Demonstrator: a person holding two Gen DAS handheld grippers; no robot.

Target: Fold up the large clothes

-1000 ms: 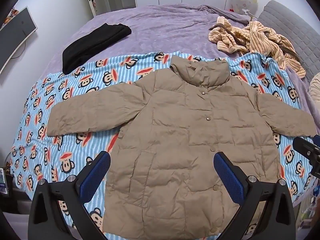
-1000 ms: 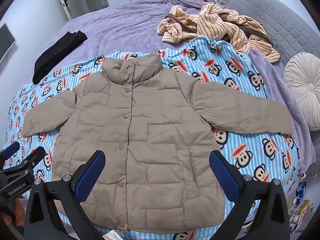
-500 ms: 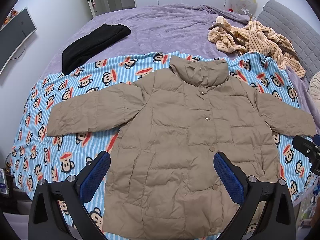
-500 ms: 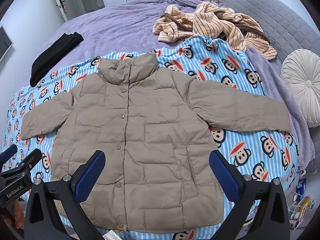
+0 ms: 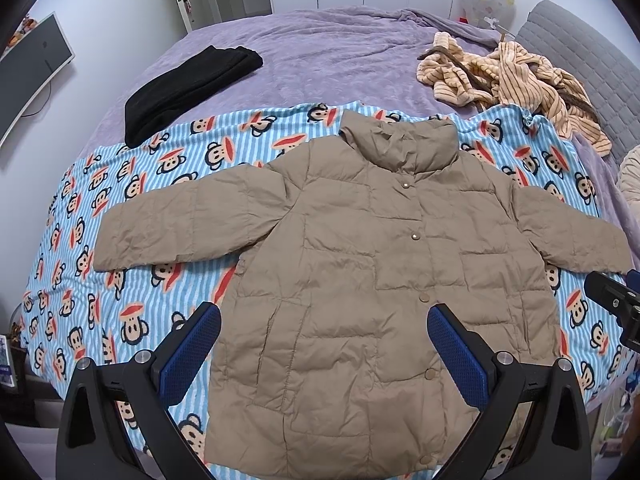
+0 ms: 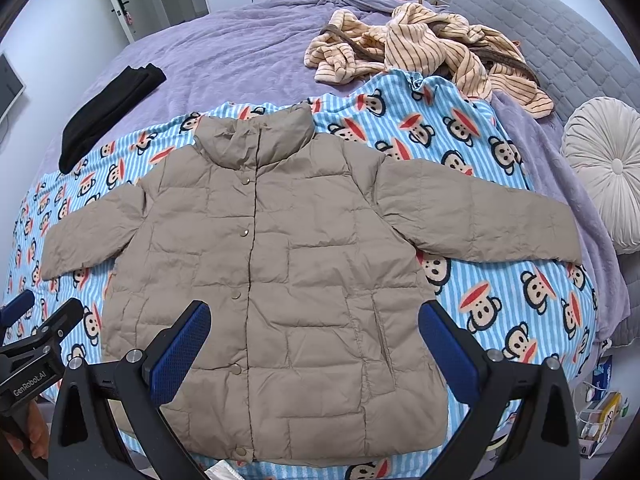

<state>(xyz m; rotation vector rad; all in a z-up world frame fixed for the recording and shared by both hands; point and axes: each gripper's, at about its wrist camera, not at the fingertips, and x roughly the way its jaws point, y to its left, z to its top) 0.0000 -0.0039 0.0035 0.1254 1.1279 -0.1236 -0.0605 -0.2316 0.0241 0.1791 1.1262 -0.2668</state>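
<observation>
A tan quilted puffer jacket lies flat and buttoned on a blue striped monkey-print blanket, collar away from me, both sleeves spread sideways. My left gripper hovers open above the jacket's lower half, holding nothing. My right gripper is also open above the hem area, empty. Each gripper shows at the edge of the other's view: the right one at the far right, the left one at the lower left, with a hand beneath it.
The blanket covers a purple bedspread. A folded black garment lies at the back left, a crumpled striped orange garment at the back right. A round cream cushion and grey headboard stand to the right. The bed edge is near me.
Both views have shifted only slightly; the right gripper has drifted a little so the jacket sits marginally lower in its view. The jacket has not moved and both grippers stay open.
</observation>
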